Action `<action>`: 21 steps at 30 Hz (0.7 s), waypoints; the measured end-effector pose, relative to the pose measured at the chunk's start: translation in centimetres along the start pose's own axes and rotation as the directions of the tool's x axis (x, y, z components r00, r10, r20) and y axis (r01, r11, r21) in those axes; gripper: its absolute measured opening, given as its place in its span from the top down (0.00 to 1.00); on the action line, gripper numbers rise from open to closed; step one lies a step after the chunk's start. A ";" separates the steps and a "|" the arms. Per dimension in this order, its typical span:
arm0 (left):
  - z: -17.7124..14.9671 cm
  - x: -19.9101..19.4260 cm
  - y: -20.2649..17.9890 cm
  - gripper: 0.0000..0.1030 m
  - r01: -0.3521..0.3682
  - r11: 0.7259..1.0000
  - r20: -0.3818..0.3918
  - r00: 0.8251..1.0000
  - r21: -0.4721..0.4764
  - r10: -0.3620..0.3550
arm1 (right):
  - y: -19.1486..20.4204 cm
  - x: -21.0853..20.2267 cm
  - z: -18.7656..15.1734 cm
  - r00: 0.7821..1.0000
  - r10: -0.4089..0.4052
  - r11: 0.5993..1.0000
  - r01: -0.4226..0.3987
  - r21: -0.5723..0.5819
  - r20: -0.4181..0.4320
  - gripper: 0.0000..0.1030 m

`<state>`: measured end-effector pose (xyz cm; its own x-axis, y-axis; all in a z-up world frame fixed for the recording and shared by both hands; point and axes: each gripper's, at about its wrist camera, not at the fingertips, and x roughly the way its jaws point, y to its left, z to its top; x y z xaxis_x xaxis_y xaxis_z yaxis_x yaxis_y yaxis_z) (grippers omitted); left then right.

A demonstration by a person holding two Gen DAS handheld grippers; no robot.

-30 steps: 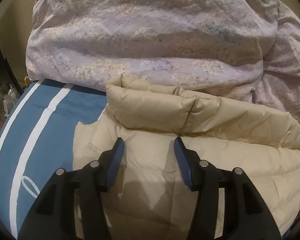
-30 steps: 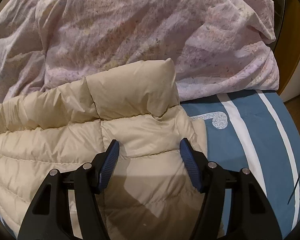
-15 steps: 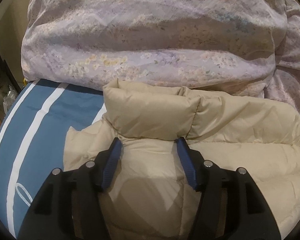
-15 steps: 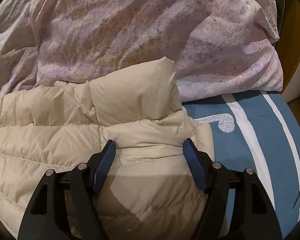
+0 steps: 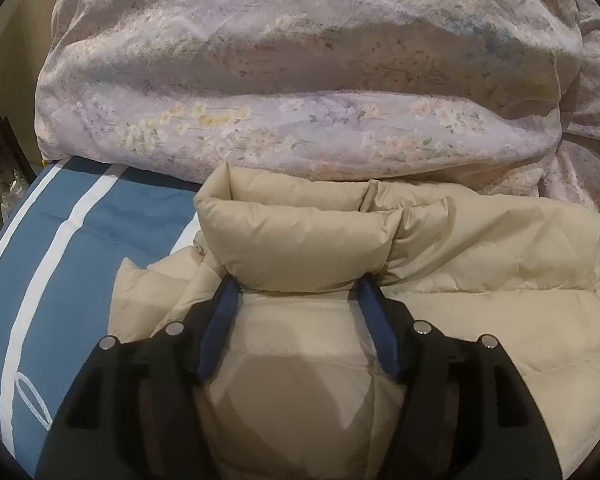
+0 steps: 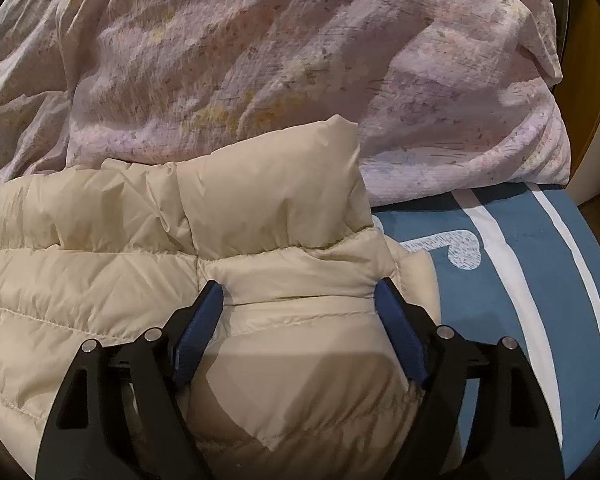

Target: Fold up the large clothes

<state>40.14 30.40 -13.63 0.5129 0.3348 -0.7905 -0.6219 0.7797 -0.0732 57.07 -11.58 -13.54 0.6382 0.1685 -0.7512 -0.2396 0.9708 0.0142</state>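
A beige puffer jacket lies on the bed with its collar standing up toward the back. My left gripper is low on the jacket just below the collar's left end. Its jaws are opening, and padded fabric bulges between the blue pads. In the right wrist view the jacket spreads to the left, and its collar ends at a raised corner. My right gripper straddles the shoulder below that corner. Its jaws are opening wide, with jacket fabric between them.
A bulky lilac floral duvet is heaped right behind the collar. The blue sheet with white stripes shows on both sides of the jacket. Wooden furniture stands beyond the bed's right edge.
Both grippers have sunk onto the jacket and come up to the collar's base. Both pairs of jaws stand wider, the right more so. The jacket has not shifted.
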 end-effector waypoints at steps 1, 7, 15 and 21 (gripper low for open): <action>-0.1 0.1 0.0 0.39 0.000 1.000 0.003 1.000 0.000 0.000 | 0.0 -0.1 -0.3 1.000 -0.002 1.000 0.002 -0.001 0.001 0.22; -0.6 0.4 -0.9 0.38 -0.001 1.000 0.014 1.000 -0.002 0.001 | 0.2 0.2 -0.2 1.000 -0.016 1.000 0.016 -0.011 0.004 0.20; -0.8 0.1 -1.0 0.37 0.002 1.000 -0.002 1.000 -0.005 -0.002 | 1.4 1.3 0.8 1.000 -0.005 1.000 0.005 -0.012 -0.022 0.17; -1.8 -3.8 1.0 0.35 0.053 0.998 -0.005 0.999 -0.041 -0.053 | -0.5 -1.4 2.1 0.996 0.067 0.993 -0.061 0.097 -0.059 0.17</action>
<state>36.49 28.98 -11.84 0.5425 0.2901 -0.7884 -0.6177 0.7738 -0.1403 57.83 -11.97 -11.12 0.5766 0.2226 -0.7861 -0.2061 0.9707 0.1237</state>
